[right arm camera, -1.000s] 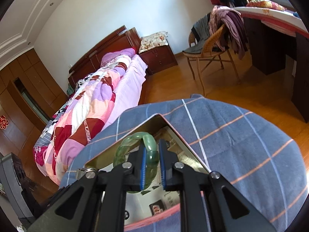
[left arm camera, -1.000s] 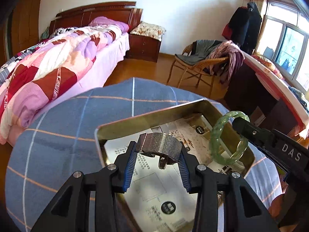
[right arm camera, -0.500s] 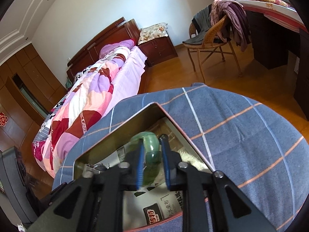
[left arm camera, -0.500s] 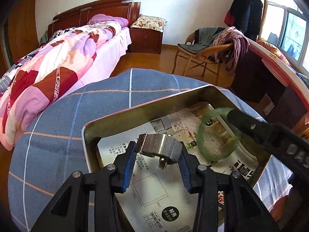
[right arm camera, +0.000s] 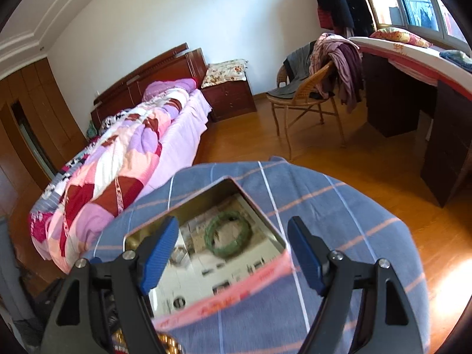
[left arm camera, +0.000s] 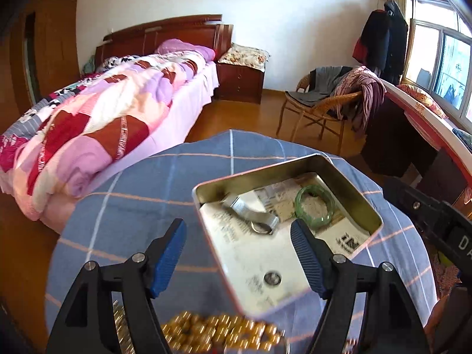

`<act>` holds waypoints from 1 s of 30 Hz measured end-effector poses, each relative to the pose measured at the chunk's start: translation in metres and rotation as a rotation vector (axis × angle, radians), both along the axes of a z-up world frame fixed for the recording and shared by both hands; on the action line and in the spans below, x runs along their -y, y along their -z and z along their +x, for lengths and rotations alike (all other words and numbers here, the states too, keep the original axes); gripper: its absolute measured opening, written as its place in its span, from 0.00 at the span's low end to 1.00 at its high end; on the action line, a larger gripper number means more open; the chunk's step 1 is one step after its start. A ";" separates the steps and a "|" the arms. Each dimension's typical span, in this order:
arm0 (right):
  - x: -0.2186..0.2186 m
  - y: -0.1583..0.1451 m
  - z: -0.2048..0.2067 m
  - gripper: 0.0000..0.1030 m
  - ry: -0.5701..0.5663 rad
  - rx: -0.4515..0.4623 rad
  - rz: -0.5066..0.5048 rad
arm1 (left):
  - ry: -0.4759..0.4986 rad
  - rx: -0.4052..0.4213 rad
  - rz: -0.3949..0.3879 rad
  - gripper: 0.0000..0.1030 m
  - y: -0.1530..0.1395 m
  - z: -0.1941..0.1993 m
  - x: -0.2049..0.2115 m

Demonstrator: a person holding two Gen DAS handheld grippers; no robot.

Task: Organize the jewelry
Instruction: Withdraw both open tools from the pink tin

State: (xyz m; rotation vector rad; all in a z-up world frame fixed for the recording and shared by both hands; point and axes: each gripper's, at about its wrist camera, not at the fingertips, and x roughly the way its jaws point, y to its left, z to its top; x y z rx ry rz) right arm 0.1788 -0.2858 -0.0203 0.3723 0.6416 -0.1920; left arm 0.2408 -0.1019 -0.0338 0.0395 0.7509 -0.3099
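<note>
Two claws (jaws opening, empty), left claw (left arm camera: 237, 253) and right claw (right arm camera: 233, 250), above tin (left arm camera: 351, 183).

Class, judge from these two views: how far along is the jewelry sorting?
Done: the green bangle and metal watch band lie in the tin. In hand: nothing; both the left hand-held gripper and right hand-held gripper are opening, empty. Left: gold beads on the cloth.

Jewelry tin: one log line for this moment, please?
rectangular metal tin: holds green jade bangle, silver mesh watch band | left tongs: opening, empty | right tongs: opening, empty | gold bead strand: outside tin
</note>
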 end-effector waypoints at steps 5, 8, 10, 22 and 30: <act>-0.017 -0.002 -0.023 0.77 -0.021 -0.022 -0.035 | 0.007 0.029 0.035 0.71 -0.005 -0.031 -0.011; -0.025 -0.003 -0.036 0.77 -0.034 -0.030 -0.054 | 0.004 0.028 0.041 0.71 -0.005 -0.049 -0.019; -0.031 -0.003 -0.043 0.77 -0.045 -0.037 -0.065 | 0.006 0.028 0.048 0.71 -0.004 -0.059 -0.024; -0.054 0.002 -0.076 0.77 -0.071 -0.053 -0.099 | 0.003 0.038 0.066 0.71 0.001 -0.095 -0.041; -0.064 0.006 -0.086 0.77 -0.081 -0.065 -0.117 | -0.005 0.036 0.067 0.71 0.004 -0.107 -0.048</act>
